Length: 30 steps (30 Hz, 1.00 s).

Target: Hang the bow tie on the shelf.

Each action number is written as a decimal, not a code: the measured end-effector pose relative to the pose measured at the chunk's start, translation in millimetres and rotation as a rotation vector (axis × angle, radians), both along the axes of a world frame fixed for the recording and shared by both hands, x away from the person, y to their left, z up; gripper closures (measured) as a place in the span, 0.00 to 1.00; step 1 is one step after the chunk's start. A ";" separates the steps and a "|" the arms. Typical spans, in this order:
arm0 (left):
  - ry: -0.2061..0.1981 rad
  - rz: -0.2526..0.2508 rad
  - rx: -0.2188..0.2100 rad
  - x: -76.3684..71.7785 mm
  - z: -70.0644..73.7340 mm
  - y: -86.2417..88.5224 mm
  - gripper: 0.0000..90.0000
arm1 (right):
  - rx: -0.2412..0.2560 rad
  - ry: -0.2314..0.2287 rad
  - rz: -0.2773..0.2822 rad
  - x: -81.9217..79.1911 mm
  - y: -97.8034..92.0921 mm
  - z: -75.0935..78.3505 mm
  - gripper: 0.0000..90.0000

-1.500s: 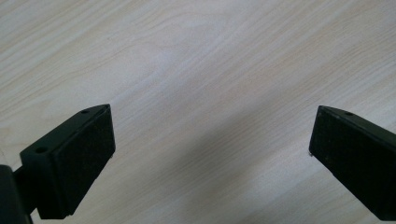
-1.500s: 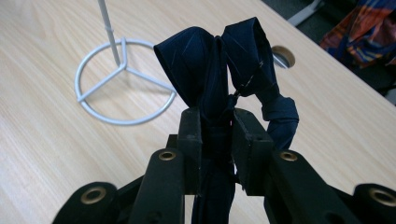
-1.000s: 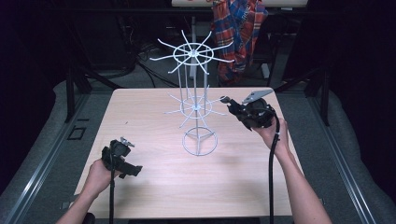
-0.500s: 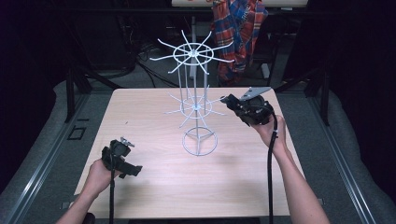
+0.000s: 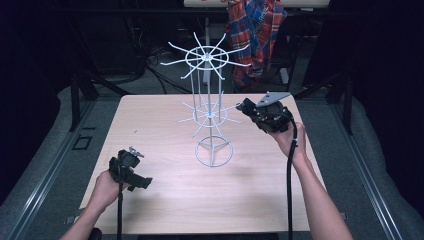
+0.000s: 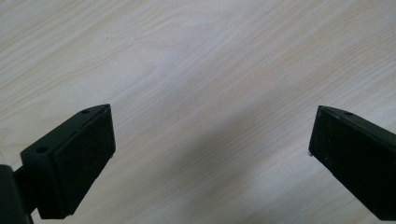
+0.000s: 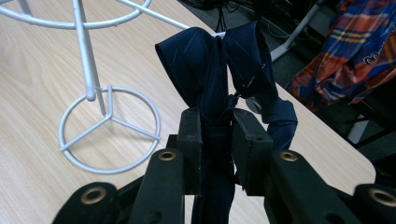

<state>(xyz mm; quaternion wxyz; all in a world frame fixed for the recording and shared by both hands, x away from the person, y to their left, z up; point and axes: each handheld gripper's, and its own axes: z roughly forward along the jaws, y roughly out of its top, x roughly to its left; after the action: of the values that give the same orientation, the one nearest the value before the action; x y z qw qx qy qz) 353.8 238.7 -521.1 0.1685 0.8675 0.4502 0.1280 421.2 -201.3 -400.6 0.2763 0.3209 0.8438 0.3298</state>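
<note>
Right gripper view: right tool [image 7: 217,140] pinches navy fabric [image 7: 219,65] beside white wire rack [image 7: 109,135] | left tool [image 6: 210,154] spread over bare surface [image 6: 210,60].

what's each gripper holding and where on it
The right gripper is shut on a dark blue cloth, pinched low on its bunched folds, the loops standing above the jaws. The left gripper is open over the table, holding nothing.
</note>
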 end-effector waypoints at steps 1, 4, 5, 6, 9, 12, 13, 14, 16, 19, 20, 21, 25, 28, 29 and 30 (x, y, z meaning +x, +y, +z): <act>0.000 0.001 -0.001 0.0 0.0 0.0 0.00 | -0.004 0.000 0.002 -0.3 0.5 0.2 0.82; 0.000 0.000 -0.003 -0.1 0.0 0.2 0.00 | -0.014 -0.011 0.007 -0.7 1.7 1.0 0.82; -0.001 0.000 -0.003 -0.1 0.0 0.2 0.00 | -0.015 -0.011 0.007 -0.7 2.2 0.9 0.82; -0.001 0.000 -0.002 0.0 -0.1 0.3 0.00 | -0.020 -0.015 0.008 -0.8 2.7 0.8 0.82; 0.000 -0.001 -0.002 0.0 -0.1 0.4 0.00 | -0.019 -0.020 0.015 -0.9 3.7 0.5 0.82; -0.001 -0.001 -0.003 0.0 -0.1 0.3 0.00 | -0.024 -0.022 0.026 -0.5 4.3 0.1 0.82; -0.001 -0.001 -0.002 -0.1 -0.1 0.3 0.00 | -0.020 -0.021 0.030 -0.1 4.5 -0.1 0.82; -0.001 -0.001 -0.003 -0.1 0.0 0.3 0.00 | -0.024 -0.017 0.031 0.2 4.9 -0.2 0.82; -0.001 -0.001 -0.002 -0.1 0.0 0.3 0.00 | -0.020 -0.010 0.039 0.9 6.5 -1.1 0.82; -0.001 -0.001 -0.001 0.0 0.0 0.5 0.00 | -0.026 -0.001 0.055 1.7 9.0 -3.0 0.82; -0.001 -0.001 -0.001 0.1 0.0 0.5 0.00 | -0.028 0.003 0.062 1.9 9.6 -3.5 0.82; 0.000 -0.001 -0.002 0.0 0.0 0.4 0.00 | -0.027 0.005 0.063 1.9 10.2 -4.4 0.82; -0.002 -0.002 -0.001 -0.2 0.1 0.4 0.00 | -0.022 0.016 0.067 2.5 11.3 -6.8 0.82; -0.002 -0.001 -0.001 -0.2 0.2 0.5 0.01 | -0.023 0.020 0.075 3.0 13.2 -9.3 0.82; -0.002 -0.001 -0.001 -0.2 0.2 0.5 0.01 | -0.028 0.022 0.081 3.2 13.9 -10.2 0.82; -0.002 -0.001 -0.001 -0.2 0.2 0.5 0.01 | -0.023 0.027 0.088 3.5 15.1 -11.7 0.82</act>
<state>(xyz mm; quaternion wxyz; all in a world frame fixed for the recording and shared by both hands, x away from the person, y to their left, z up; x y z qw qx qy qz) 353.6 239.2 -520.9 0.1695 0.8676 0.4495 0.1284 424.7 -186.2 -412.2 0.2536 0.2850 0.8644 0.3276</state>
